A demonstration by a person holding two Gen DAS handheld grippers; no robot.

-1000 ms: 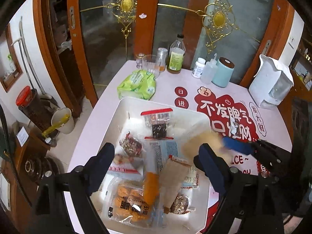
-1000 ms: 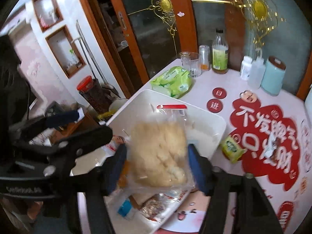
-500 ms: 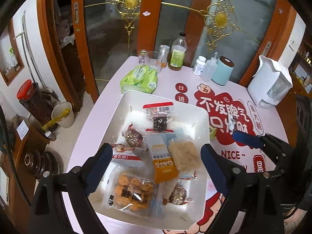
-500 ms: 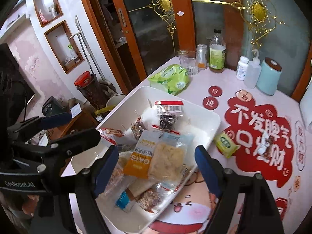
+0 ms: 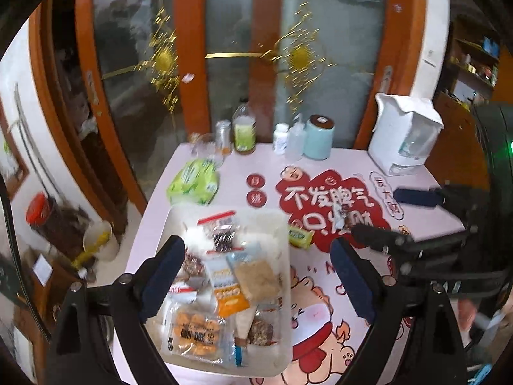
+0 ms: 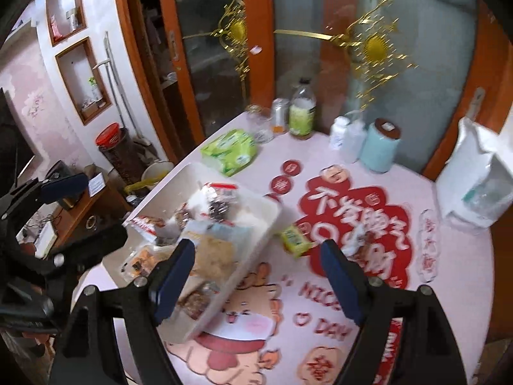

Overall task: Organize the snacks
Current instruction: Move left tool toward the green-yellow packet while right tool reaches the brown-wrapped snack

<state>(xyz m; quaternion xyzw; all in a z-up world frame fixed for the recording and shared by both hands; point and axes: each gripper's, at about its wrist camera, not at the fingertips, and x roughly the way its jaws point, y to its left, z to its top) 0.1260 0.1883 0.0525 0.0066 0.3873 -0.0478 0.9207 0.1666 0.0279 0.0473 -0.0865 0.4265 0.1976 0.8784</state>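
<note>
Clearly both grippers are empty at this moment: the left gripper (image 5: pixel 256 276) has its jaws spread wide with nothing between them, high above the white tray (image 5: pixel 282 224), and the right gripper (image 6: pixel 256 276) hangs likewise spread and empty over the tray's right edge and the pink table (image 6: pixel 449 256). Most snacks already lie in the tray: a bag with a red top strip (image 5: pixel 219 224) at the far end, an orange packet (image 5: pixel 229 295) and a pale crumbly bag (image 5: pixel 258 277) in the middle, a pack of round golden biscuits (image 5: pixel 195 332) at the near end. Two things sit outside it, which I judge to be the work left: a small yellow-green packet (image 6: pixel 295 239) just beside the tray's right wall, and a larger green bag (image 6: pixel 231 150) beyond the far end, near the glass (image 6: pixel 261 126) and bottles (image 6: pixel 301 114). The small packet is the natural next pick for the right gripper. To do it well, come down straight over it, turn the jaws across its short side, and close on the body, not on a loose seal edge, since a thin wrapper may slip or fold. Keep clear of the tray wall while descending so the tray is not nudged. Lift fully before crossing the rim, and release low over a bare patch at the far right corner so the pile is not disturbed.
</note>
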